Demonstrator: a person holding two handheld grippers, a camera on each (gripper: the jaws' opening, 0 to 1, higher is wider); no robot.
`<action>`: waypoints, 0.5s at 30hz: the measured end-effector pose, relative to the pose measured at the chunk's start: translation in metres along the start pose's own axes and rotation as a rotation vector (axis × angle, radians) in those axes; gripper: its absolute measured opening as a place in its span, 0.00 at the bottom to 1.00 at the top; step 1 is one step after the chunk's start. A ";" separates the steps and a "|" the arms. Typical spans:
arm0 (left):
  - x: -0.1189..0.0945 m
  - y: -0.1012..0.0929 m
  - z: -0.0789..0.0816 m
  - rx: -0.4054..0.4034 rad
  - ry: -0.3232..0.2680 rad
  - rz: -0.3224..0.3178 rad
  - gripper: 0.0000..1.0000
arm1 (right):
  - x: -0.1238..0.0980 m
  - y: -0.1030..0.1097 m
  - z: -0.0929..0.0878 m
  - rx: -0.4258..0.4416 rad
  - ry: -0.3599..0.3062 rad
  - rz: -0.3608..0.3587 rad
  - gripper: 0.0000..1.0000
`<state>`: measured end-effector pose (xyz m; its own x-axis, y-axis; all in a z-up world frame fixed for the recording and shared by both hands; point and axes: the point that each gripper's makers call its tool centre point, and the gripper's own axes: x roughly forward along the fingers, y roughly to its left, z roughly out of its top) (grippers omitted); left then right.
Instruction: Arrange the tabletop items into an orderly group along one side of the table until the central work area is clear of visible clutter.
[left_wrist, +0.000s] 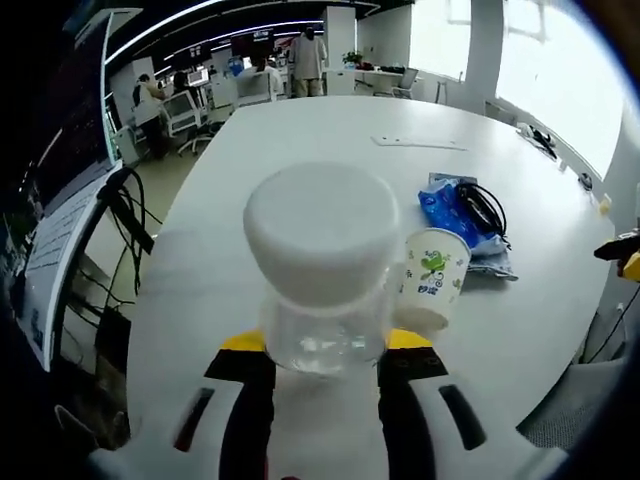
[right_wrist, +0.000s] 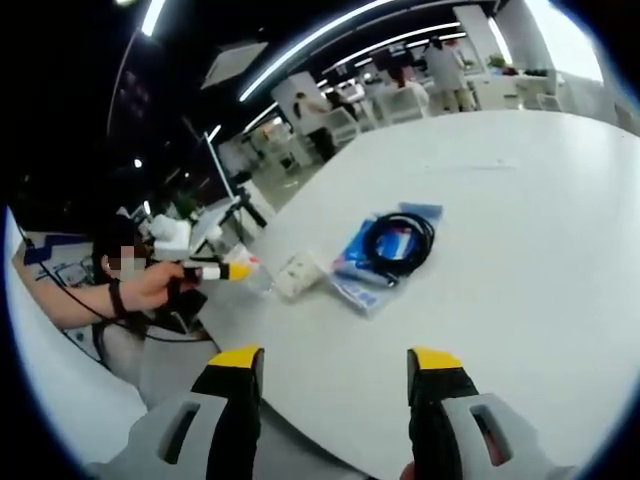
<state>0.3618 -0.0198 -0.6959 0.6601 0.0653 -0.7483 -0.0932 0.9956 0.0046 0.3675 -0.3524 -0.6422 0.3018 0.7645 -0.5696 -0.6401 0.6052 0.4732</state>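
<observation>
In the left gripper view, the left gripper (left_wrist: 325, 352) clamps a clear plastic jar (left_wrist: 324, 270) with a white lid between its yellow-tipped jaws, above the white table (left_wrist: 300, 130). A paper cup (left_wrist: 434, 276) lies just beside it, touching a blue packet (left_wrist: 452, 210) with a black cable (left_wrist: 483, 207).

In the right gripper view, the right gripper (right_wrist: 336, 358) hangs wide open and empty over the table edge, near the packet.

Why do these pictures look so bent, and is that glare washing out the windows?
Both views come from fisheye lenses, so the white table bulges and curves. In the left gripper view the windows at upper right burn out to white, and the close clear jar looks soft. In the right gripper view the ceiling light strips bend into arcs.
</observation>
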 end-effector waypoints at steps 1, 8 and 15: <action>0.000 0.000 0.000 -0.002 0.000 0.000 0.39 | -0.001 0.000 0.000 0.000 0.001 0.000 0.58; 0.007 -0.001 0.006 -0.072 -0.011 -0.027 0.40 | 0.000 0.000 -0.001 -0.001 0.005 0.003 0.58; 0.014 -0.001 0.012 -0.141 -0.029 -0.030 0.40 | 0.002 0.000 -0.003 0.000 0.008 0.005 0.58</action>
<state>0.3804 -0.0188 -0.6984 0.6851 0.0399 -0.7274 -0.1758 0.9780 -0.1120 0.3659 -0.3520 -0.6452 0.2930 0.7656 -0.5727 -0.6417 0.6015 0.4759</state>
